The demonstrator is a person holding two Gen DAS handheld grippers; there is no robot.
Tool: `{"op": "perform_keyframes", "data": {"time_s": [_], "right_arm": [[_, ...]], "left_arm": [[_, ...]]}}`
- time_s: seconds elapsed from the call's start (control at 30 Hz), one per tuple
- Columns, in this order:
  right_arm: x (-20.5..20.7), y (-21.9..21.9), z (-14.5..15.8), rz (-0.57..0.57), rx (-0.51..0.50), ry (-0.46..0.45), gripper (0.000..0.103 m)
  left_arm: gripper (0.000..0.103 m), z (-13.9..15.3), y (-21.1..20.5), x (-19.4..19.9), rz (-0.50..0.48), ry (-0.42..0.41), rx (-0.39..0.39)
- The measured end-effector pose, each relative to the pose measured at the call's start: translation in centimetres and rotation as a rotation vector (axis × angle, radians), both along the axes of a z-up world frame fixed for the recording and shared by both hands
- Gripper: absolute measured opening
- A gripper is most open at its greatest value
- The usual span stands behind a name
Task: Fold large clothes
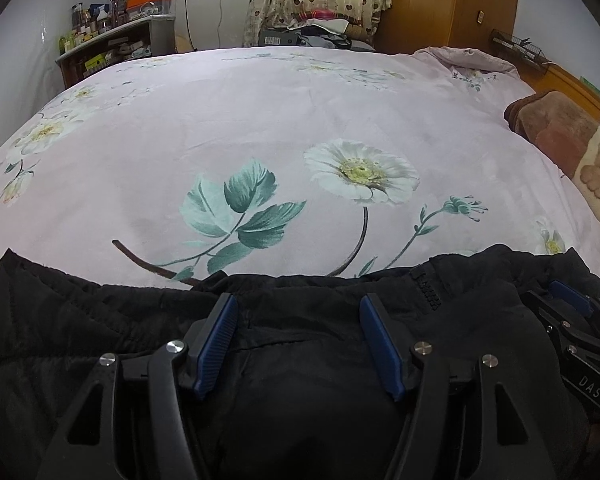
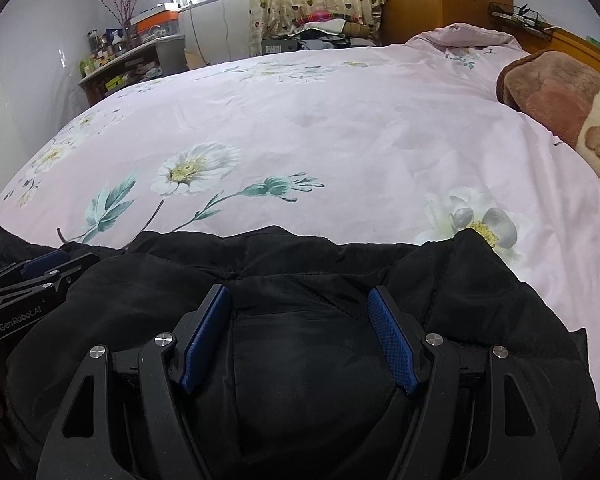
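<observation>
At the far left I saw a cluttered grey shelf unit (image 1: pixel 116 46) against the wall. The pink floral bedspread (image 1: pixel 260 112) filled the middle of my view. On its near edge lay the bulky black padded jacket (image 1: pixel 80 320), its zipper (image 1: pixel 430 290) showing right of centre. My left gripper (image 1: pixel 298 346) sat over the jacket with its blue-padded jaws spread wide; black fabric lay between them, and I saw no pad pressing on it. Just beside it, my right gripper (image 2: pixel 298 338) rested on the same jacket, jaws equally wide, gripping nothing. Far right, a brown plush blanket (image 2: pixel 560 108) lay near the wooden headboard (image 2: pixel 580 46).
</observation>
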State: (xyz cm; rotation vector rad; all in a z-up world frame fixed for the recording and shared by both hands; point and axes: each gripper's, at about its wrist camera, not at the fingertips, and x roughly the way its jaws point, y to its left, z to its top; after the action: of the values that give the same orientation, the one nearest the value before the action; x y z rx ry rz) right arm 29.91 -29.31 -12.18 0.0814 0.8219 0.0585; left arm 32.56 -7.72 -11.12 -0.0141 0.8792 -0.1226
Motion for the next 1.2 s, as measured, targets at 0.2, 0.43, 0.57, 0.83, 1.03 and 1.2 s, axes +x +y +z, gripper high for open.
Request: {"op": "perform_keyframes", "data": {"time_s": [0.2, 0.43, 0.57, 0.83, 1.03, 1.2], "right_arm": [[0.1, 0.0, 0.0, -0.001, -0.002, -0.002, 0.071], [0.5, -0.3, 1.2, 0.018, 0.001, 0.063, 0.071], [-2.4, -1.5, 5.4, 0.022, -0.02, 0.011, 0.071], [-4.4, -8.1, 1.9, -0.1, 0.039, 0.012, 0.071], [-3.1, -7.7, 0.1, -0.139, 0.037, -0.013, 0.071], [-2.9, -7.9, -0.3, -0.149, 0.045, -0.03, 0.071]], "left_arm": [[0.067, 0.0, 0.0, 0.1, 0.002, -0.001, 0.003], [0.066, 2.2, 0.6, 0.8, -0.027, 0.096, -0.03], [0.067, 7.6, 4.1, -2.2, -0.027, -0.033, -0.101], [0.08, 2.0, 13.1, -1.6, 0.128, 0.046, -0.115], [0.083, -0.3, 11.6, -0.6, 0.149, 0.031, -0.091], [0.083, -0.6, 11.3, -0.4, 0.15, 0.02, -0.083]]}}
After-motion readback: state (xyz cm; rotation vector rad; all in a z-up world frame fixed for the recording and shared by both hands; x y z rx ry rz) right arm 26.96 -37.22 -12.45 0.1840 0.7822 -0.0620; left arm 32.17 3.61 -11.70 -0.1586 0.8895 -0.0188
